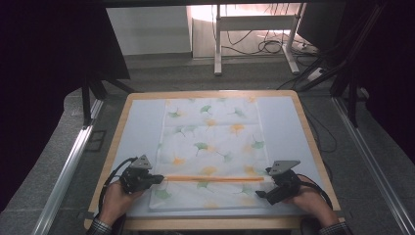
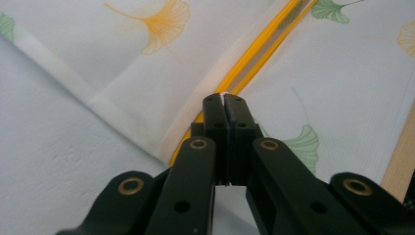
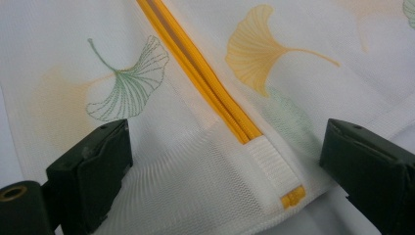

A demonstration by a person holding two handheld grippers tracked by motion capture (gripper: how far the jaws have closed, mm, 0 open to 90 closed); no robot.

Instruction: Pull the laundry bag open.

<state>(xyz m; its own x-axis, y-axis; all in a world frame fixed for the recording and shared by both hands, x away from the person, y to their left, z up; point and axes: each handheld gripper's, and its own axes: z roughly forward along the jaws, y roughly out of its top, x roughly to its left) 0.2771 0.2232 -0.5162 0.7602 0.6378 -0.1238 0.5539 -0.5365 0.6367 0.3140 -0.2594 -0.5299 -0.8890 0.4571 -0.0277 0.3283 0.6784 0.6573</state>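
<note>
A white mesh bag (image 1: 210, 142) printed with green and orange ginkgo leaves lies flat on the table. An orange zipper (image 1: 215, 178) runs across its near part. My left gripper (image 1: 162, 179) is at the zipper's left end. In the left gripper view, the left gripper (image 2: 224, 100) is shut, its tips meeting right on the zipper (image 2: 264, 44) and hiding whatever lies between them. My right gripper (image 1: 264, 183) is open at the zipper's right end. In the right gripper view, the right gripper (image 3: 227, 147) straddles the zipper (image 3: 205, 83) and its white end tab (image 3: 271, 164) without touching them.
The bag rests on a pale mat (image 1: 139, 132) that covers a wooden table (image 1: 309, 132). The table's front edge is just below both hands. Metal rails (image 1: 68, 166) flank the table, and desk legs and cables (image 1: 274, 46) stand on the floor behind it.
</note>
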